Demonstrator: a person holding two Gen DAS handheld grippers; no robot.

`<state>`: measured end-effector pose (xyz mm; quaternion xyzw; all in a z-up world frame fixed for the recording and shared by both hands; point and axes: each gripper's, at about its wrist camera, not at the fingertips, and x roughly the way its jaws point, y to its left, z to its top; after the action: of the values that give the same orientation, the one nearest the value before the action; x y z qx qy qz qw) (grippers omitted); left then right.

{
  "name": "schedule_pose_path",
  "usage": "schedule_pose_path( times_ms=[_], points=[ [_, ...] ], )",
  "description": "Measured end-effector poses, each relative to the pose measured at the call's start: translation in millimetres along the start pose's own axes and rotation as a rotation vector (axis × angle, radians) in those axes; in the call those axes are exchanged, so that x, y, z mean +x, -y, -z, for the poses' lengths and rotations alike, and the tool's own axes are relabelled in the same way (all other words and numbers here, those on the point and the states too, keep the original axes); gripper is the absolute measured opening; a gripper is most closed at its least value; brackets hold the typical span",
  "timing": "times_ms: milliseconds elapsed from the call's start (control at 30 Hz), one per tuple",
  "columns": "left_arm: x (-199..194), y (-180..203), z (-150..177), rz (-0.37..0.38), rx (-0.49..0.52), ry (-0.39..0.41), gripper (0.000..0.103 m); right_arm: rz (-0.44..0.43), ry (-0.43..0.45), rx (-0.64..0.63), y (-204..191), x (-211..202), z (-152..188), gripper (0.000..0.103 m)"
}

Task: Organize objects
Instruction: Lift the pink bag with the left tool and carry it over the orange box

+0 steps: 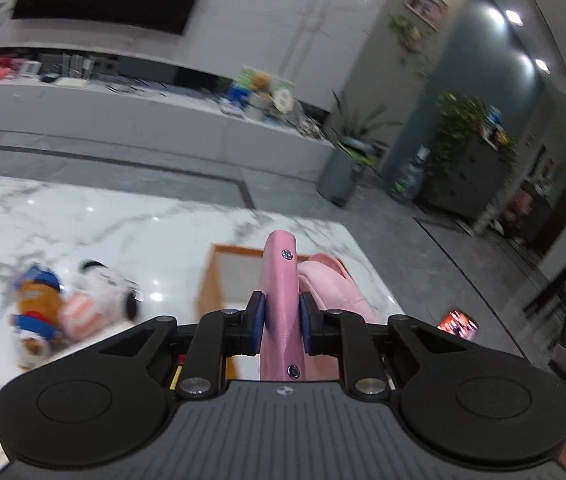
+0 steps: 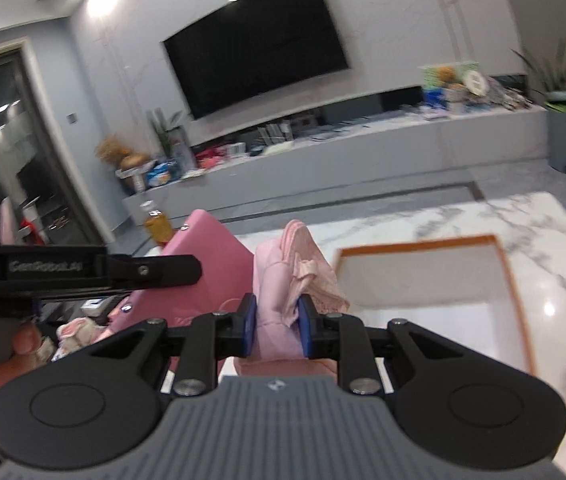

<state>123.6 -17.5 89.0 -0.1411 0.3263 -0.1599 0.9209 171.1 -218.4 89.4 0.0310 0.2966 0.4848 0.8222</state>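
both tongs, left [image 1: 281, 312] and right [image 2: 277, 326], clamped shut, angled downward.

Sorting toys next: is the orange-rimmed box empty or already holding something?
Empty, as far as shown. The right wrist view looks into the box and shows only bare pale floor; its near part is hidden behind the tool.

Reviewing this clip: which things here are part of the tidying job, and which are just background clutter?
In the job:
- left gripper, shut on the pink strap
- right gripper, shut on the pink fabric
- wooden-rimmed box
- plush toys on the marble table

Lying about:
- television
- bottle
- planter
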Motion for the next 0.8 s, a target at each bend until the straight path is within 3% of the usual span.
schedule_pose_path(
  times_ms=[200, 433, 800],
  points=[
    [62.6, 27.9, 23.6, 0.048, 0.047, -0.144, 0.021, 0.097, -0.076, 0.098, 56.2, -3.2, 16.6, 0.023],
    [124.9, 34.4, 51.0, 0.033, 0.021, -0.278, 0.021, 0.144, -0.195, 0.197, 114.0, 7.9, 38.9, 0.023],
    [175.7, 23.3, 79.5, -0.033, -0.073, -0.4, 0.021, 0.217, -0.339, 0.179, 129.7, 28.6, 52.2, 0.024]
  ],
)
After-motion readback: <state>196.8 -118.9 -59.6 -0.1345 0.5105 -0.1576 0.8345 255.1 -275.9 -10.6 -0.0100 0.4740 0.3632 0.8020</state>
